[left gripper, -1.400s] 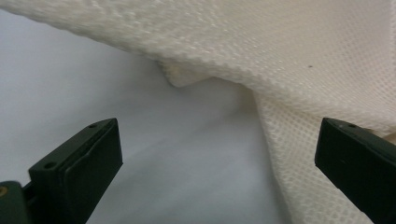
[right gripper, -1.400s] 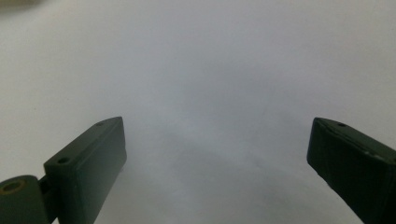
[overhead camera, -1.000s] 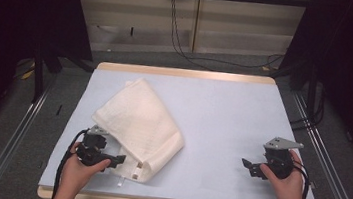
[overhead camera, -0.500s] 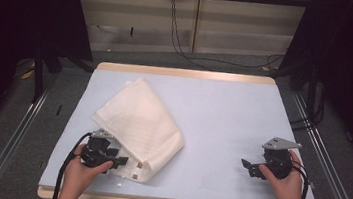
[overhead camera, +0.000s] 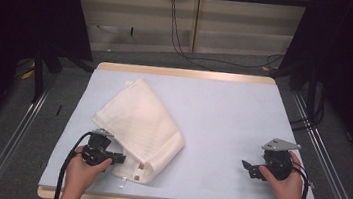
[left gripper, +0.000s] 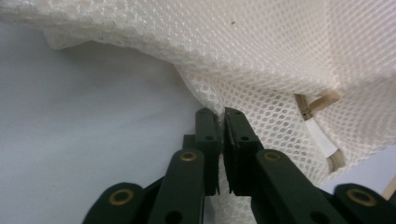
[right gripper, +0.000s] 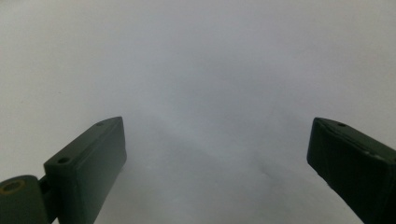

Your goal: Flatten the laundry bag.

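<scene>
Pale blue cover lies over the bench (overhead camera: 223,115), and dark curtains hang on both sides behind it. On the left half lies a white mesh bag (overhead camera: 136,125), folded and slanted, with its near corner toward the person.

The left tool (overhead camera: 120,159) has just been closing its jaws — in the left gripper view they stand almost together with the edge of the mesh (left gripper: 261,60) pinched between them. So the grasp is made; lifting, unfolding or moving the bag is all left to do, I judge. The right tool (overhead camera: 247,166) rests well apart at the right, its jaws wide and holding nothing.

A small white tag (left gripper: 322,140) sits near the bag's corner, but no writing on it can be read.
</scene>
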The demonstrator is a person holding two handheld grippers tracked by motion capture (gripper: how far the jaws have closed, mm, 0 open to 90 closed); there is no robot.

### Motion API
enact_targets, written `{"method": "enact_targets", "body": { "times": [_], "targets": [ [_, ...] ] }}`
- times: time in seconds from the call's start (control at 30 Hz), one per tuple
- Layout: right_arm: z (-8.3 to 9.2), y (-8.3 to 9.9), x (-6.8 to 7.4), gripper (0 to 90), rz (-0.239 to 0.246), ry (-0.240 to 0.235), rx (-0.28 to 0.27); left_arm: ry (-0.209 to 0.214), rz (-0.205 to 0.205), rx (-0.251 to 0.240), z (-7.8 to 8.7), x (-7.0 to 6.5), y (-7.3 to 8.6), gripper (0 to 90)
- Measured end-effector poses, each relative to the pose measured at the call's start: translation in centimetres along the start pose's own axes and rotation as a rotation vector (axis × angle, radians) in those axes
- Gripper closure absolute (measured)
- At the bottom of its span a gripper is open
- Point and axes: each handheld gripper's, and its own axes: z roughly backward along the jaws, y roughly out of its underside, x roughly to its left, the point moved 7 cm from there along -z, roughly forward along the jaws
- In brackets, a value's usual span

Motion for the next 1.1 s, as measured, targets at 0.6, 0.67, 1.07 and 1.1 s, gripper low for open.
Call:
{"method": "enact_targets", "body": {
  "times": [0.6,0.67,1.07,1.1],
  "targets": [
    [0.0,0.1,0.5,4.3,0.001,-0.022,0.01,0.077,0.036,-0.075,0.8,-1.7,-3.0,88.2],
    [0.0,0.1,0.5,4.3,-0.001,-0.022,0.009,0.085,0.032,-0.078,0.8,-2.2,-3.5,88.2],
    [-0.1,0.1,0.9,4.3,0.005,-0.038,0.014,0.081,0.023,-0.088,0.6,-3.4,-5.5,88.7],
    [-0.1,0.1,0.9,4.3,0.005,-0.038,0.014,0.085,0.023,-0.091,0.7,-3.5,-5.7,88.7]
  ]
}}
